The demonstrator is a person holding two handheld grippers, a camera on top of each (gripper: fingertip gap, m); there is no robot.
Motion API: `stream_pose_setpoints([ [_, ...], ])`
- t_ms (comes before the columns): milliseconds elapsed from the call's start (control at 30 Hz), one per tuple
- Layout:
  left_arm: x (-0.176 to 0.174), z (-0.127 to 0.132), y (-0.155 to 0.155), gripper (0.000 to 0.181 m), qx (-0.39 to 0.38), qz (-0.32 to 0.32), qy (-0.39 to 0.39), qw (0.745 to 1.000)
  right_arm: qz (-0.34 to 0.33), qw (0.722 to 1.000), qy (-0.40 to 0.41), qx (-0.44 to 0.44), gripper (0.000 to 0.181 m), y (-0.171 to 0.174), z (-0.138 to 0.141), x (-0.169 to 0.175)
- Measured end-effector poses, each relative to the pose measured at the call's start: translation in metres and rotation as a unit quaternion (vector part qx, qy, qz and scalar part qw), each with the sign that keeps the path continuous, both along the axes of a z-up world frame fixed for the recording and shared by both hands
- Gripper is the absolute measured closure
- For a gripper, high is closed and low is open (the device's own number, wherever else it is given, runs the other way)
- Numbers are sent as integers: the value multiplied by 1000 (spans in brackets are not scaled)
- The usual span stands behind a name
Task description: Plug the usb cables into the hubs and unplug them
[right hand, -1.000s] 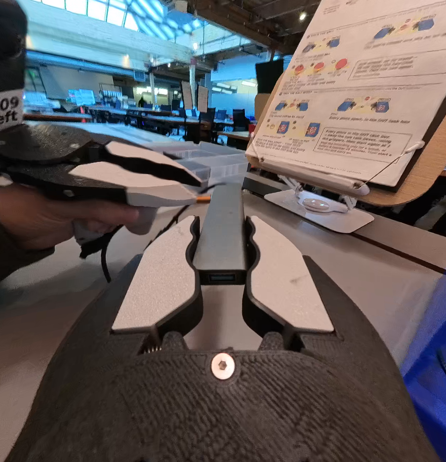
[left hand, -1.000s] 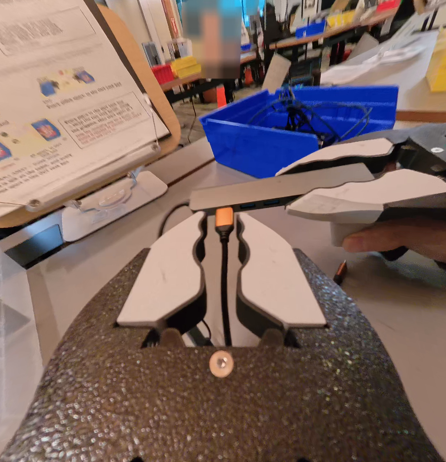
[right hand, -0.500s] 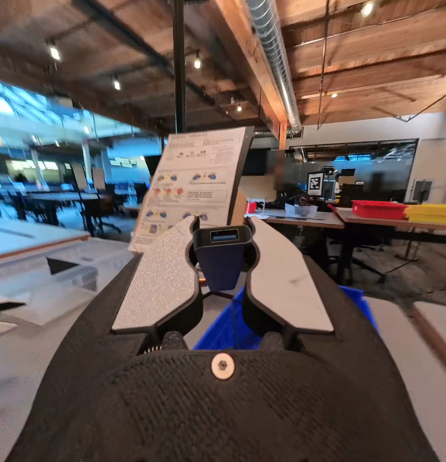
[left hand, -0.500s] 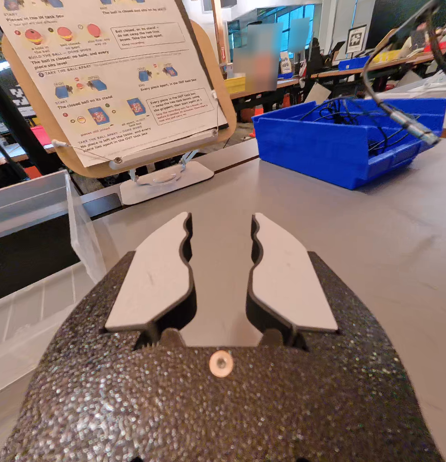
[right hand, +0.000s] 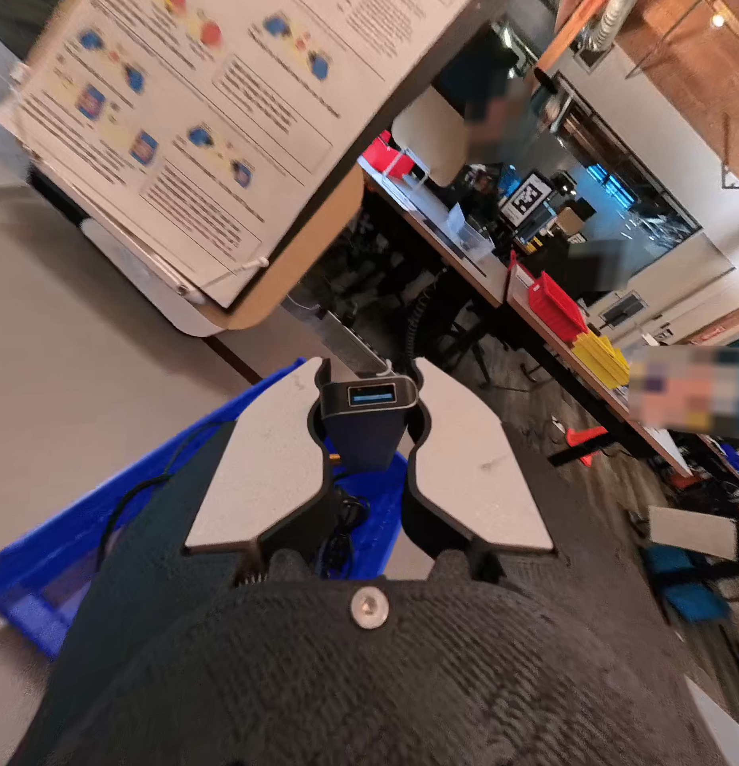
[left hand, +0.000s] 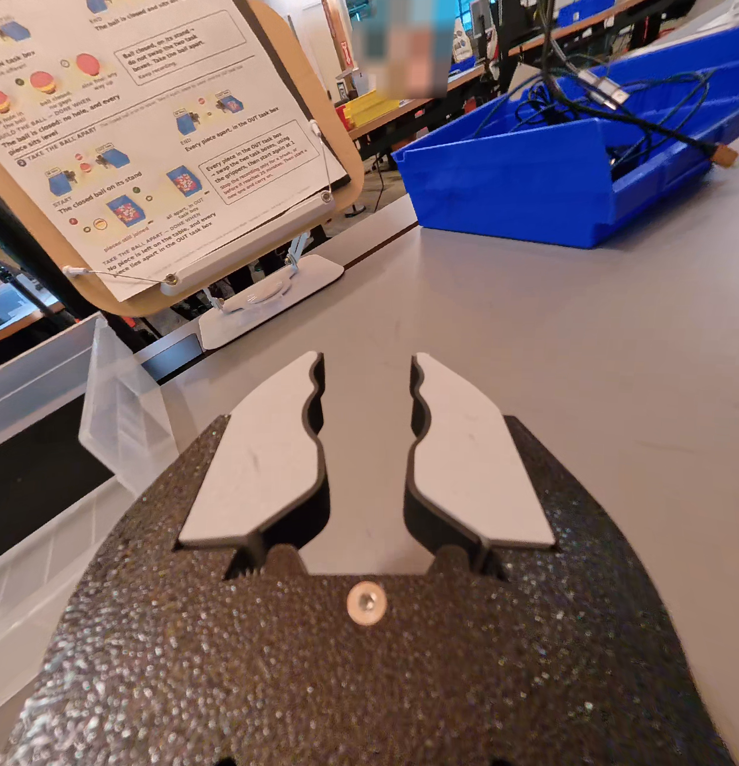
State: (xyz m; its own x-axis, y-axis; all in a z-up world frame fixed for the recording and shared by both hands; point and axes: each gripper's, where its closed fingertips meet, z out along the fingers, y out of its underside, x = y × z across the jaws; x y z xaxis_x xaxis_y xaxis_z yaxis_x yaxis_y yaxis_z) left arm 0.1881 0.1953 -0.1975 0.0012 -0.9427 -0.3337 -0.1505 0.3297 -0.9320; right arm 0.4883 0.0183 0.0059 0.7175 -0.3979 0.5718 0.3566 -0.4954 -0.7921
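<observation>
My right gripper [right hand: 368, 369] is shut on a dark grey USB hub [right hand: 365, 418] and holds it on end above the blue bin [right hand: 111, 526], its blue port facing me. An orange plug tip [right hand: 334, 457] shows beside the hub. In the left wrist view my left gripper [left hand: 365, 360] is open and empty, low over the grey table [left hand: 546, 352]. Black cables [left hand: 600, 103] hang into the blue bin [left hand: 517, 186] at the far right, and one with an orange plug [left hand: 726, 156] droops over the bin's edge.
A document stand [left hand: 251, 298] with a printed sheet [left hand: 144, 124] stands at the back left of the table. A clear plastic box [left hand: 69, 435] sits at the left. Other workbenches with red and yellow bins [right hand: 575, 327] lie beyond the table. Left tips to right tips: about 40 centimeters.
My left gripper let go of the orange-plug cable, opened and drew back. My right gripper lifted the hub off the table, swung it over the blue bin and is now tilted.
</observation>
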Motion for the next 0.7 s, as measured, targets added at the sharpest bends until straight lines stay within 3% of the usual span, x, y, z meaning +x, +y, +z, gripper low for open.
stream_pose_setpoints([
  [167, 3, -8, -8, 144, 44, -4, 21, 999, -39, 999, -24, 24, 145, 2, 24, 31],
  [367, 5, -14, -13, 145, 80, -6, 33, 996, -62, 994, -59, 63, 146, 8, 82, 56],
  [433, 5, -13, -13, 146, 83, -5, 32, 996, -62, 995, -59, 57, 146, 12, 85, 60],
  [533, 5, -13, -12, 146, 78, -3, 31, 996, -51, 998, -26, 36, 146, 18, 54, 58],
  [700, 3, -10, -12, 146, 73, -4, 22, 997, -30, 997, 44, -57, 145, 23, -44, 44],
])
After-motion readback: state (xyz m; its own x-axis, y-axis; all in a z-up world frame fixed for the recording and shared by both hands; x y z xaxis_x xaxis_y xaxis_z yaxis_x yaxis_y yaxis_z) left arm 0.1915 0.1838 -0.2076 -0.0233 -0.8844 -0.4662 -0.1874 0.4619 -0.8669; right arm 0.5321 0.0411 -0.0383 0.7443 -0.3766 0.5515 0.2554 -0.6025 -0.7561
